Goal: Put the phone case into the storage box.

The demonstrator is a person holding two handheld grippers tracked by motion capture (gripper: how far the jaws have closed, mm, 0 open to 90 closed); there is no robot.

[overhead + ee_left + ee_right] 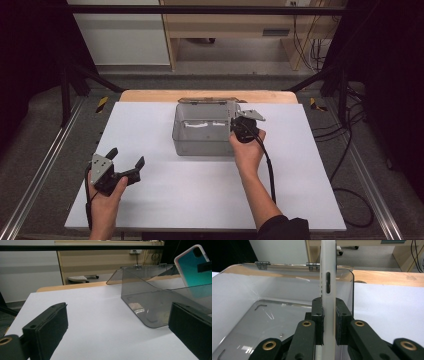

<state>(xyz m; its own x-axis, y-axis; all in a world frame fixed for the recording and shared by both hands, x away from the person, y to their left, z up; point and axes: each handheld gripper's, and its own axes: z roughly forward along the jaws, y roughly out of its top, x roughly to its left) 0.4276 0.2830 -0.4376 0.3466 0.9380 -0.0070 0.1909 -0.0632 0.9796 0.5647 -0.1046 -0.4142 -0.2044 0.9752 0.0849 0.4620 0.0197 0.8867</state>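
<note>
My right gripper (329, 322) pinches the phone (328, 277) edge-up over the clear box (202, 137) near the desk's far edge; left gripper (125, 162) wide, idle. Risk: phone pivots, clips box wall

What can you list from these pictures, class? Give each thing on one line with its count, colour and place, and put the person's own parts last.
phone: one, white-edged case with a teal back, held upright on its edge over the open box.
box: one, clear smoky grey plastic, far middle of the table, its hinged lid folded open at the back.
table: one, white top over a wooden board.
cables: several, black, on the floor at the right.
left hand-held gripper: one, black, near left of the table, jaws open and empty.
right hand-held gripper: one, black, at the box's right edge, jaws shut on the phone.
hands: two, the left hand and the right hand, each holding a gripper.
</note>
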